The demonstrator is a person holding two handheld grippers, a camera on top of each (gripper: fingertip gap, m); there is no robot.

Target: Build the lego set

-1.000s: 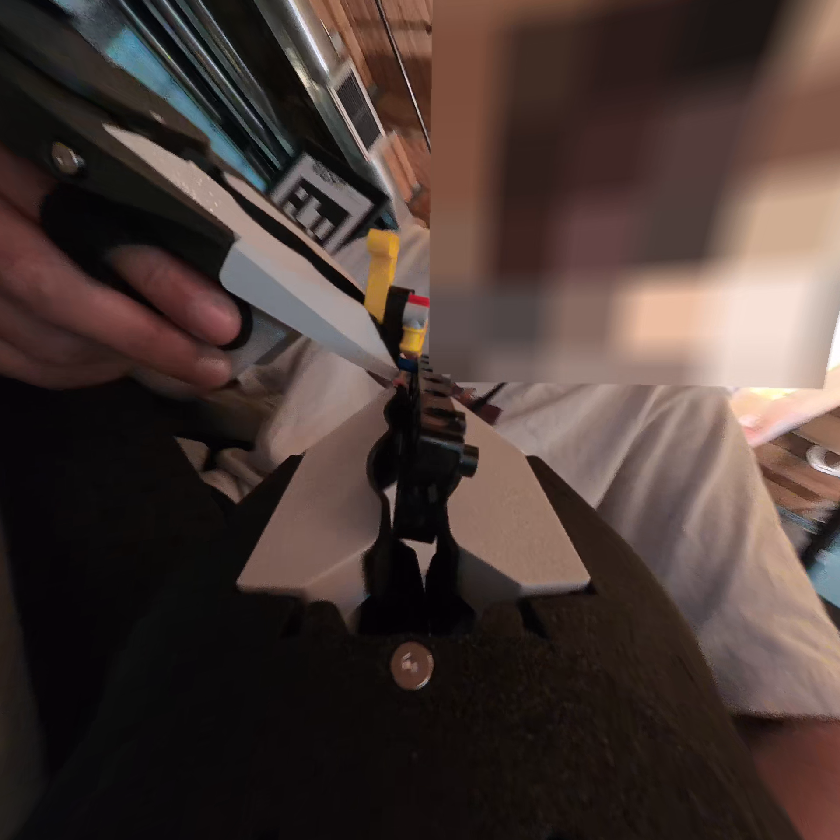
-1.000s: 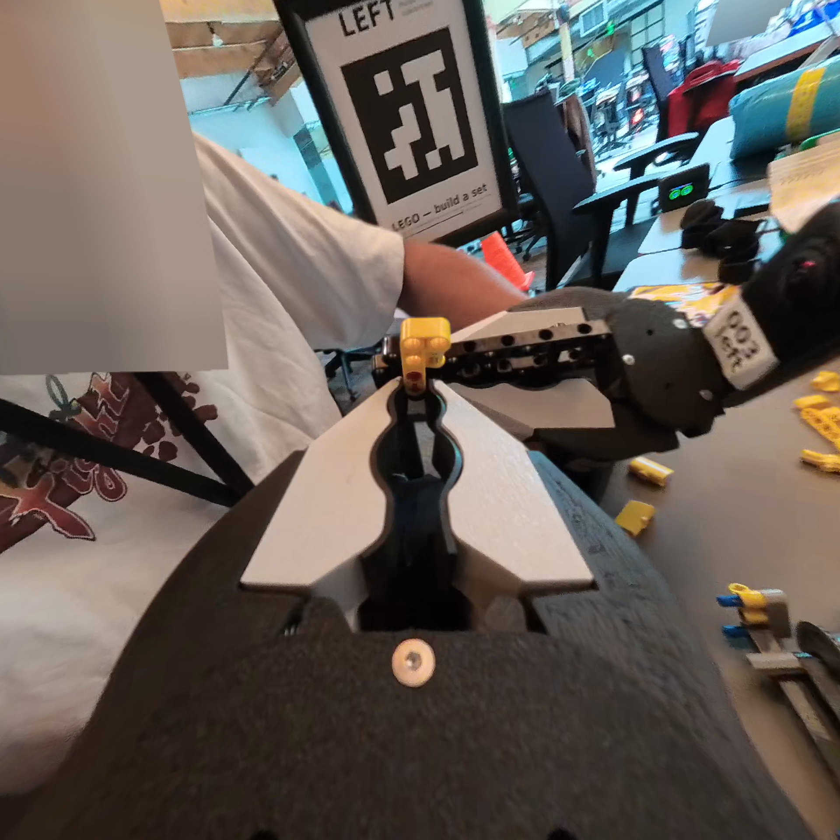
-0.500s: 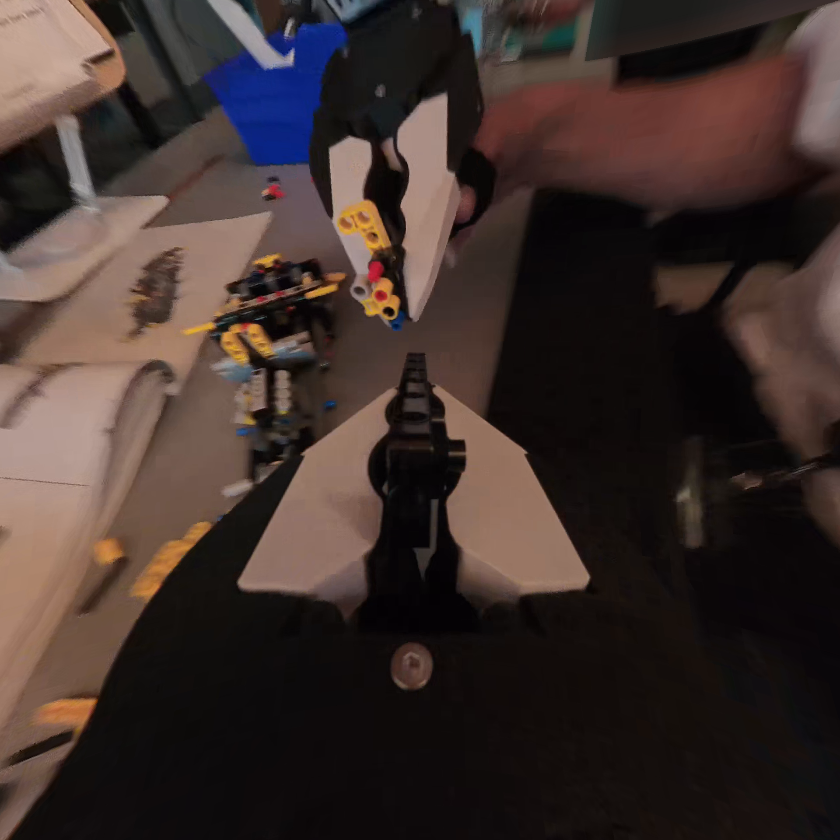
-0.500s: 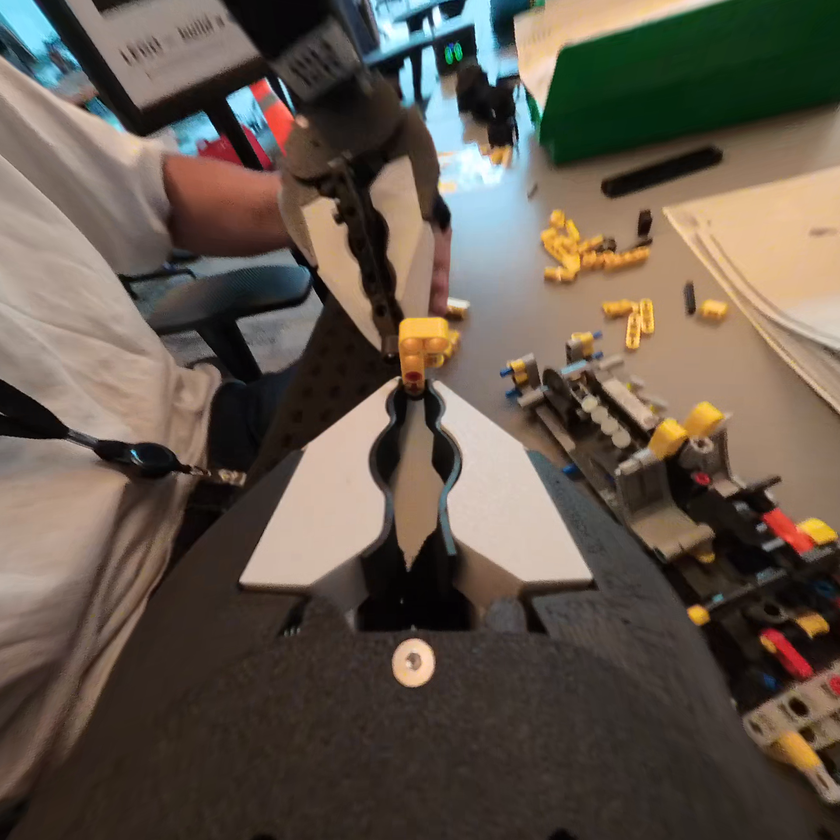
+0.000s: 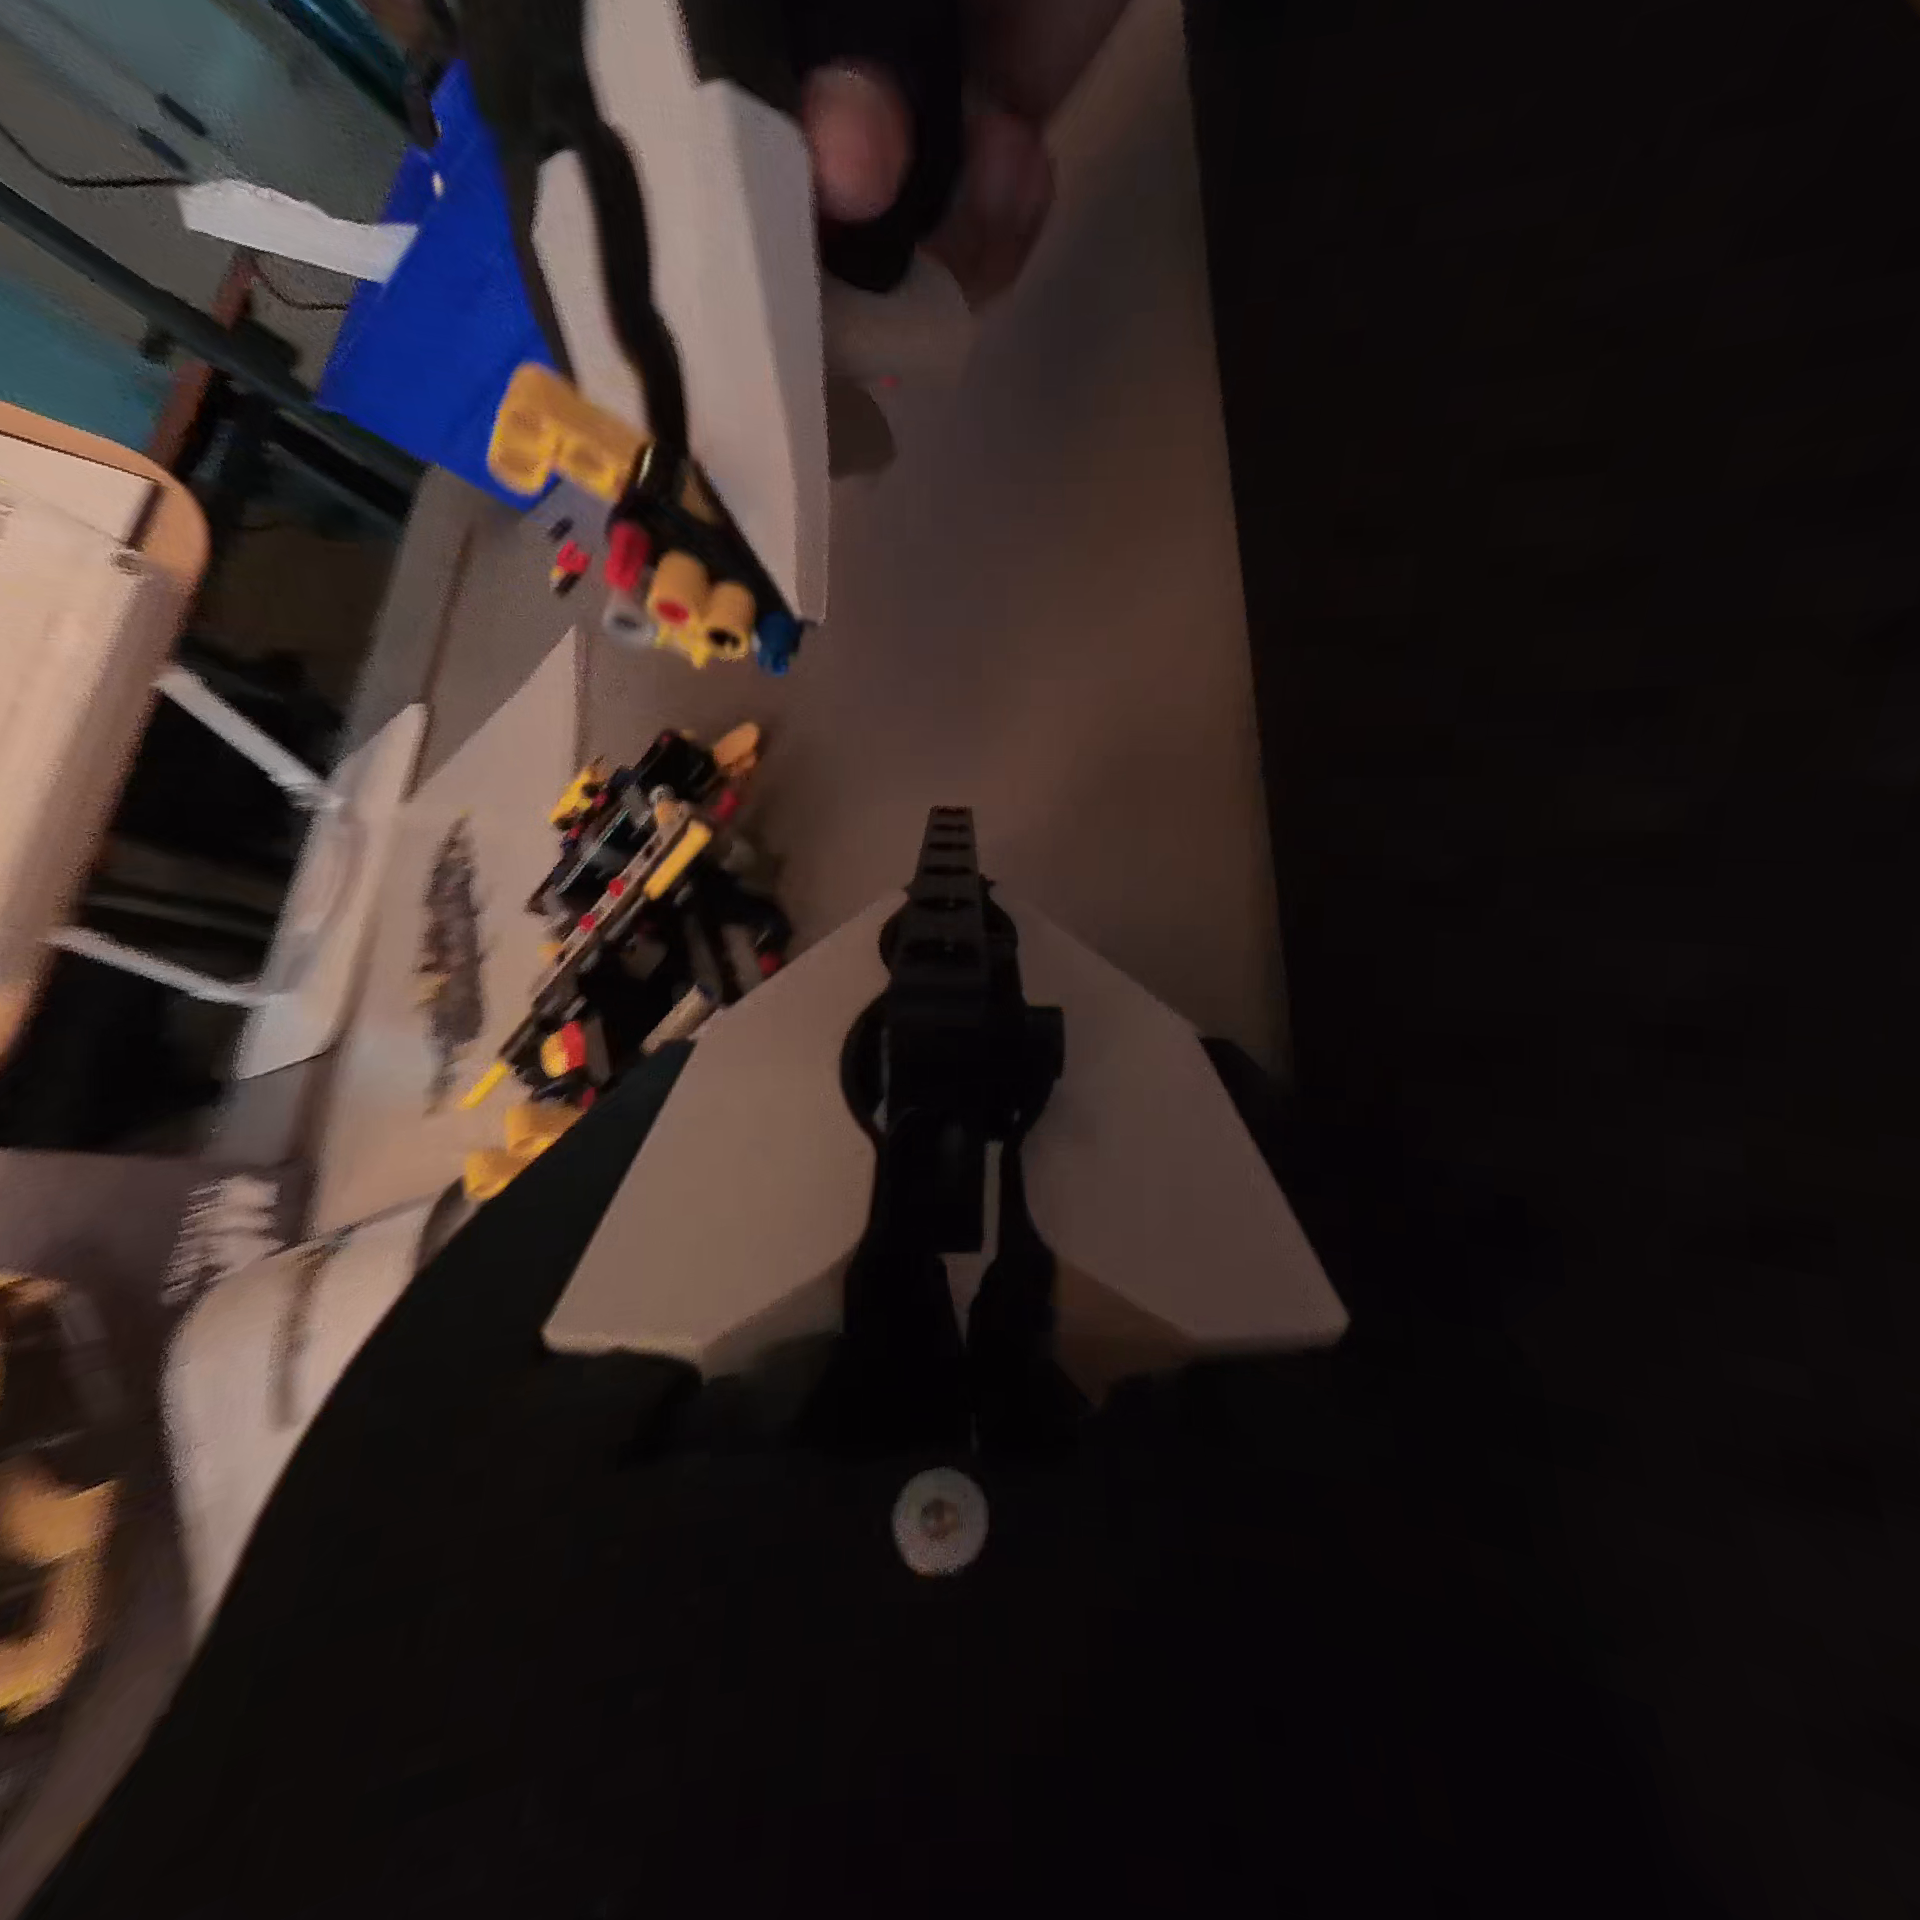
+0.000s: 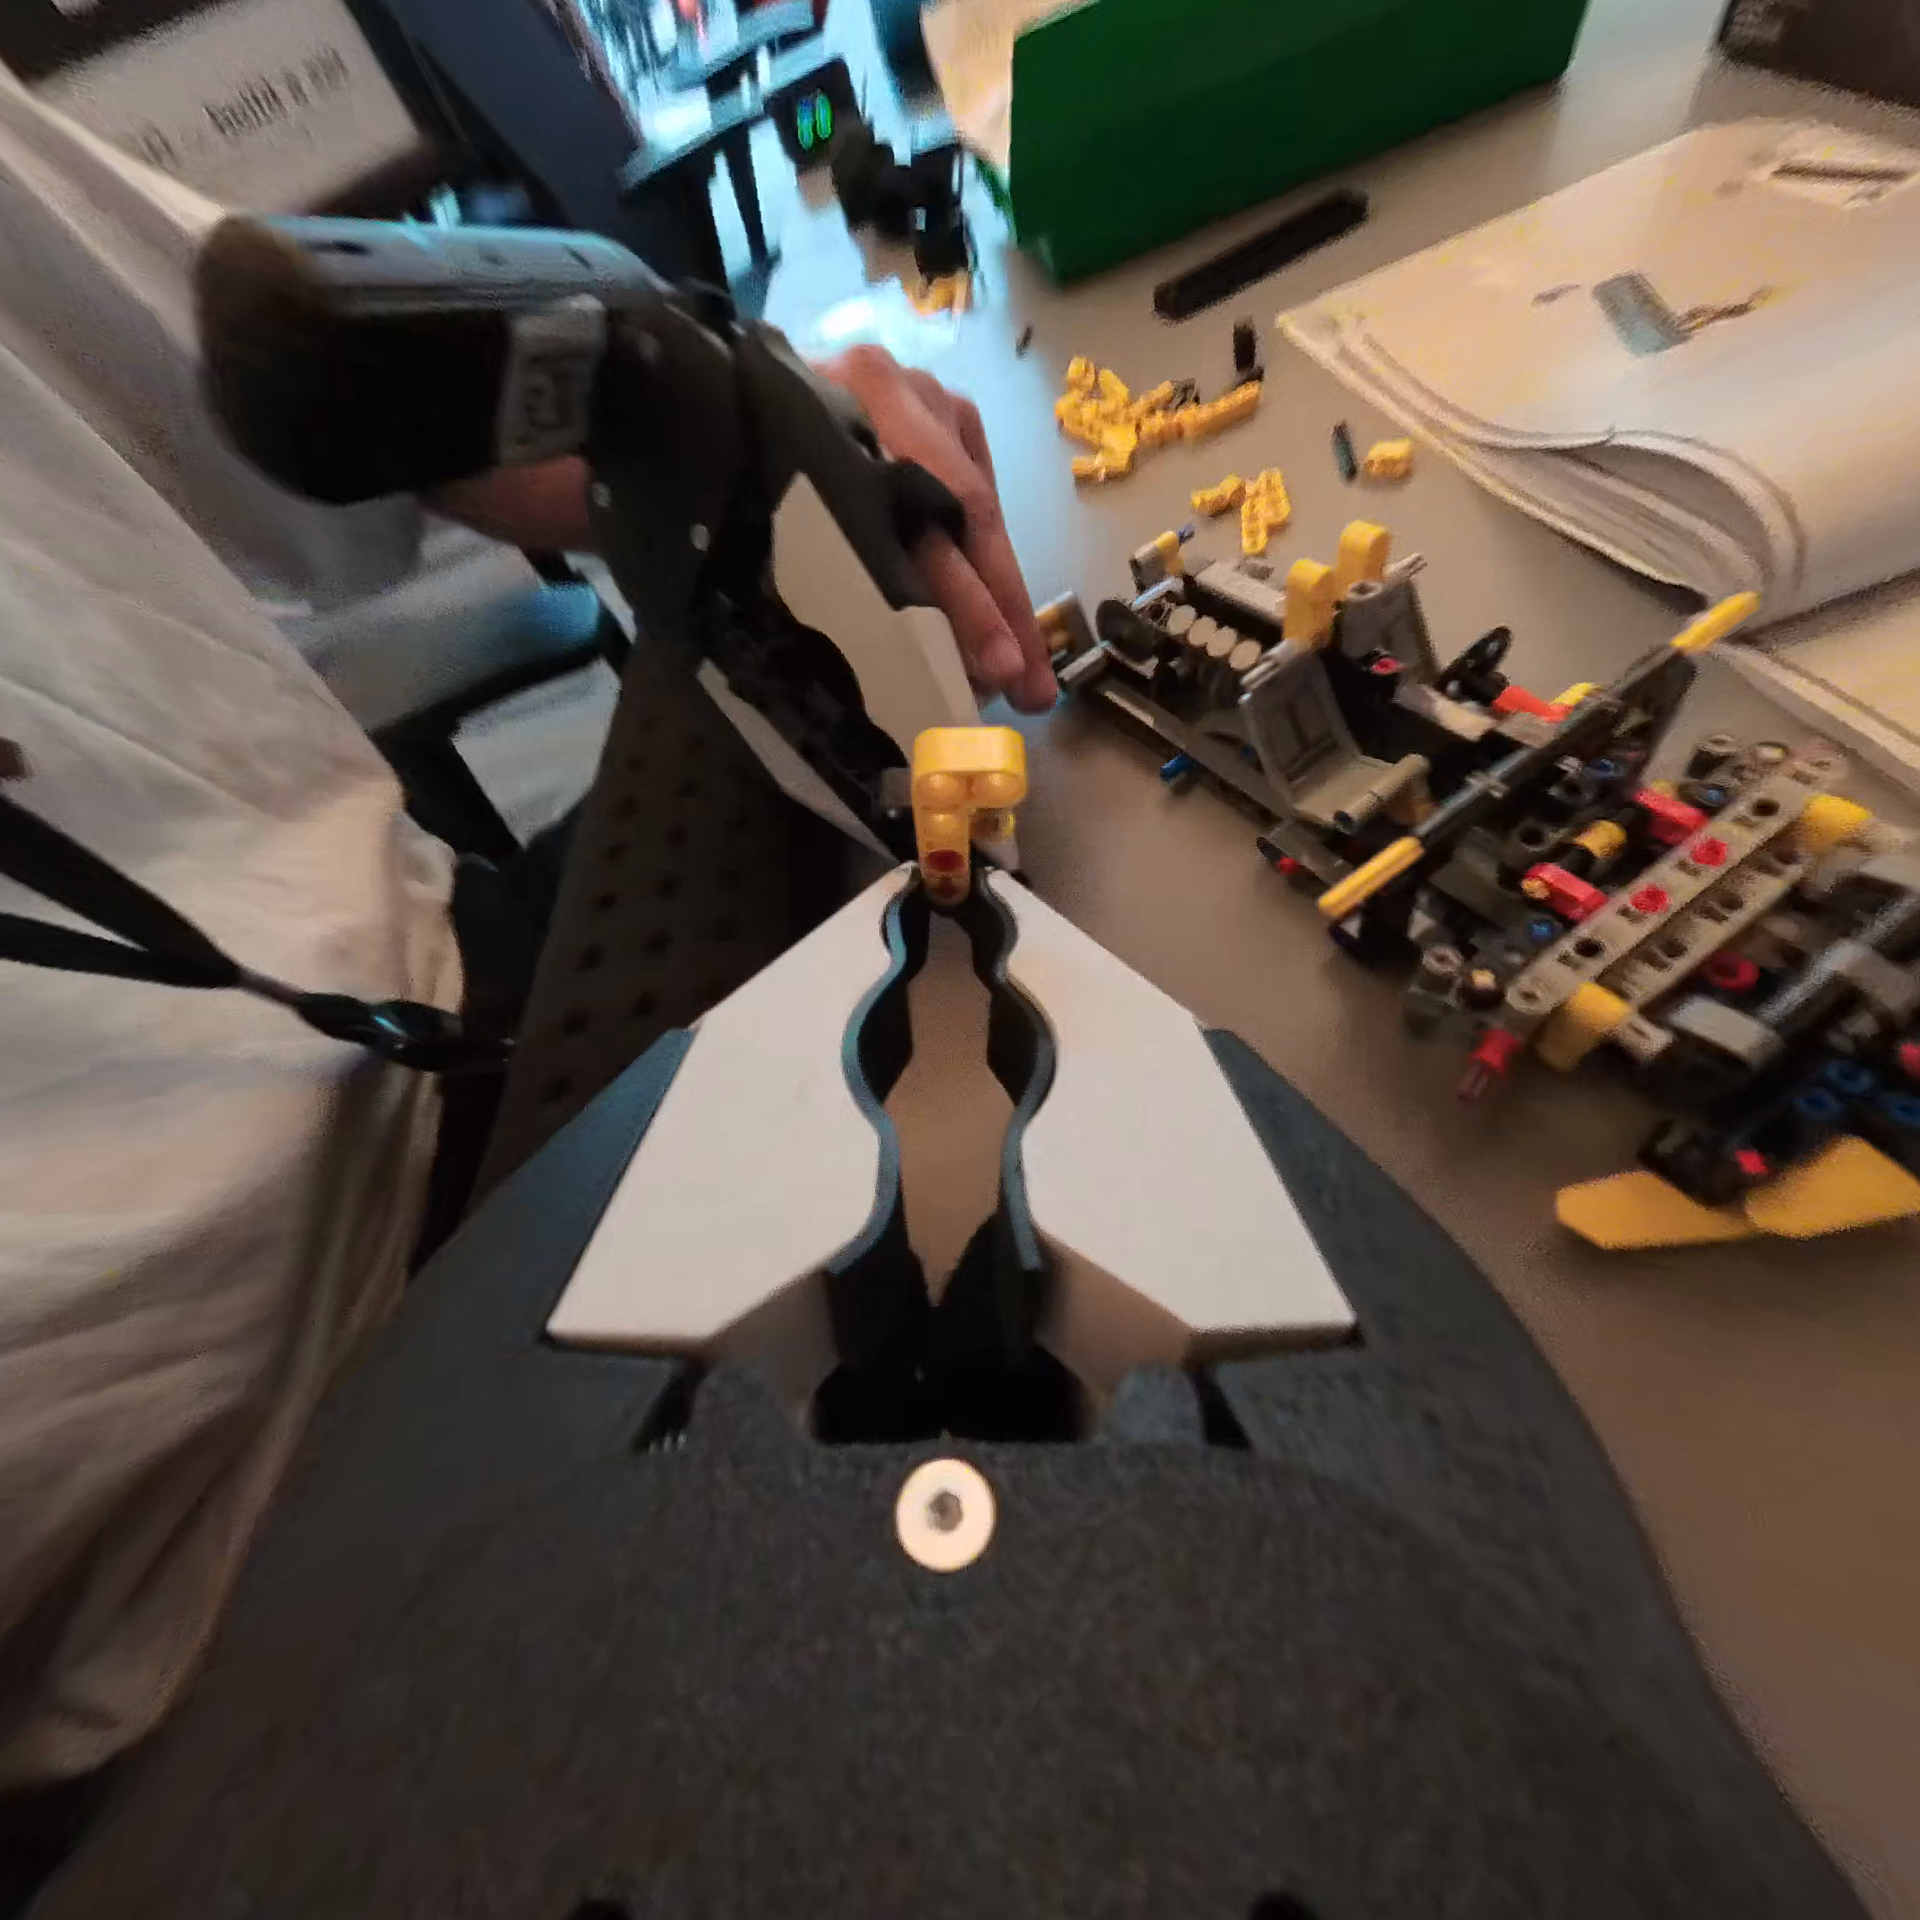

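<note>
My left gripper [image 5: 951, 909] is shut on a black holed beam [image 5: 954, 847] that sticks out past its tips. My right gripper [image 6: 948, 883] is shut on a small sub-assembly topped by a yellow L-shaped piece [image 6: 966, 795]. In the left wrist view that sub-assembly [image 5: 675, 592] shows red, yellow, grey and blue pins, held apart from the black beam. The left gripper also shows in the right wrist view [image 6: 831, 644], just behind the yellow piece. The part-built black, grey and yellow model [image 6: 1455, 810] lies on the table; it also shows in the left wrist view [image 5: 644, 914].
Loose yellow pieces [image 6: 1153, 416] lie beyond the model. An open instruction booklet [image 6: 1662, 364] is at the right and a green box [image 6: 1247, 114] at the back. A person in a white shirt [image 6: 156, 935] sits on the left. A blue bin [image 5: 436, 312] stands past the table. The left gripper's tips are roughly 5 centimetres from the right gripper's.
Both grippers have swung down from in front of the person toward the table. The yellow sub-assembly and the black beam, together a second ago, are now apart. Both stay shut.
</note>
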